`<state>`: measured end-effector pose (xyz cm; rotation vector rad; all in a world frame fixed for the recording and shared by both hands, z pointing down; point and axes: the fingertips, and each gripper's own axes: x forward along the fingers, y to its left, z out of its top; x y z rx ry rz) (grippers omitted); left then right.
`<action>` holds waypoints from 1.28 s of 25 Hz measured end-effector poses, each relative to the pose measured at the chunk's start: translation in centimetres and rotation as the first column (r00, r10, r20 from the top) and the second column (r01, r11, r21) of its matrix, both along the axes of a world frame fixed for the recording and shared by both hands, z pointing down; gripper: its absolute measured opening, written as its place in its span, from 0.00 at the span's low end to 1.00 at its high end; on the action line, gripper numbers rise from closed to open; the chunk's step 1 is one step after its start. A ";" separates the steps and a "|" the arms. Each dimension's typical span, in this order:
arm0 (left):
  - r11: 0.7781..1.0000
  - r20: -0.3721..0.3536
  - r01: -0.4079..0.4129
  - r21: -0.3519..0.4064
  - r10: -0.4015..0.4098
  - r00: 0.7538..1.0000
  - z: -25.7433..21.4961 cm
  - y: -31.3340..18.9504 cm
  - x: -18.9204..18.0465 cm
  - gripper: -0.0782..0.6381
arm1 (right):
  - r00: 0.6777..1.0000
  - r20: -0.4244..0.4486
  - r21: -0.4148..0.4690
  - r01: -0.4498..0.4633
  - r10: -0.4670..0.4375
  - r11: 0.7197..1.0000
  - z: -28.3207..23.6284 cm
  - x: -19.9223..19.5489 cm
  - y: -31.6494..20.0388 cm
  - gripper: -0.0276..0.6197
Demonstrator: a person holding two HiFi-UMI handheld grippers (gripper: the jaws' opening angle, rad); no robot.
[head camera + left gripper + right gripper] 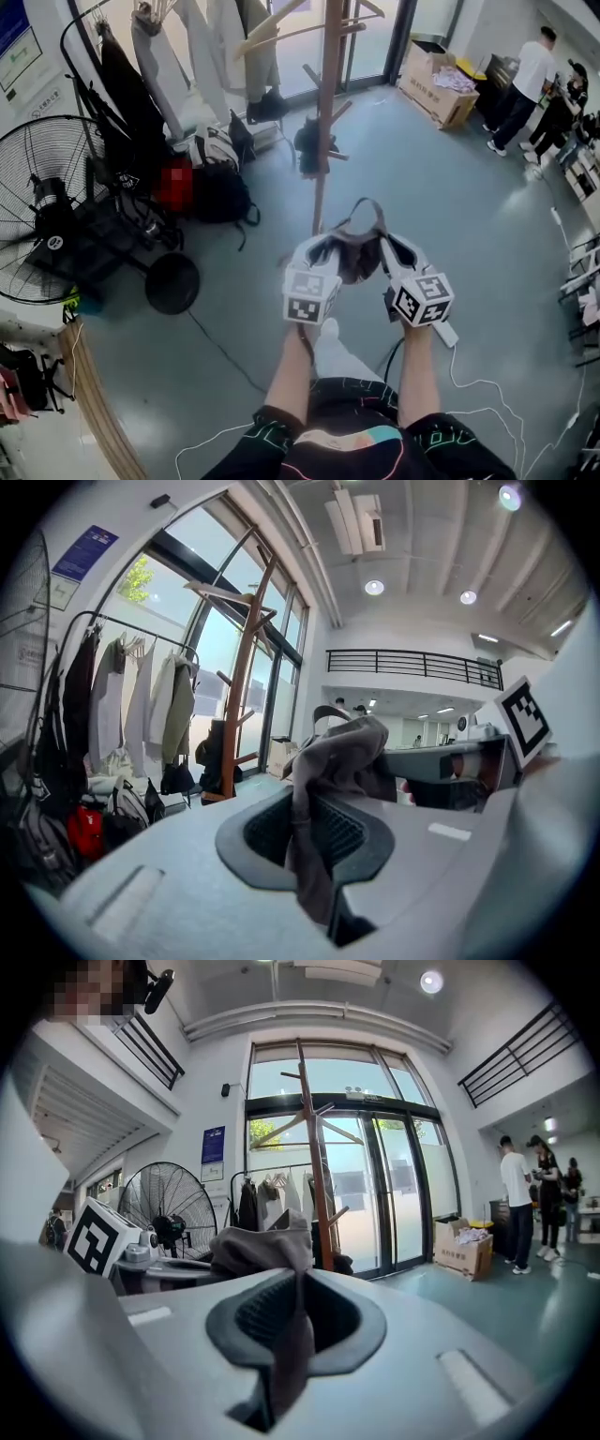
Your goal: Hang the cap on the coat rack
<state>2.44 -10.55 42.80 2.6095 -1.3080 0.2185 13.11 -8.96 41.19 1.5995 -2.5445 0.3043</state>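
Left tongs point(326, 248) and right tongs point(396, 248) each clench an edge of a soft grey-brown fabric cap point(360, 255), held up between them, near the tall wooden coat rack point(325, 112).

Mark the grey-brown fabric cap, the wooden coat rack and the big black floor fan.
Grey-brown fabric cap point(357, 258): head view, bunched crown.
Wooden coat rack point(327, 112): head view, middle of pole.
Black floor fan point(56, 150): head view, wire grille.

Open floor point(450, 197) ahead to the coat rack point(326, 112) (bags point(220, 192), fan point(42, 178) leftward)
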 end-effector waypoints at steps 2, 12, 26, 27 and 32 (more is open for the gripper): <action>1.000 0.007 -0.003 -0.019 0.003 1.000 1.2 -1.1 0.7 0.16 | 1.000 0.002 -0.014 -0.004 0.004 1.000 0.9 0.7 -1.0 0.10; 0.998 0.113 -0.039 -0.048 0.044 0.993 2.5 -7.6 4.0 0.16 | 0.993 0.115 -0.039 -0.035 0.040 0.999 3.0 4.4 -7.6 0.10; 0.999 0.115 -0.038 0.013 0.036 0.993 0.2 -15.5 8.8 0.16 | 0.989 0.151 0.009 0.002 -0.003 1.000 1.0 8.9 -16.4 0.10; 1.000 0.114 -0.026 0.008 0.025 0.993 0.4 -15.5 8.4 0.16 | 0.988 0.154 0.003 0.017 -0.018 1.000 1.3 8.5 -16.6 0.10; 0.999 0.104 0.029 -0.033 -0.025 0.994 2.2 -16.9 5.3 0.16 | 0.983 0.170 -0.030 0.077 -0.070 0.997 3.3 5.4 -18.7 0.10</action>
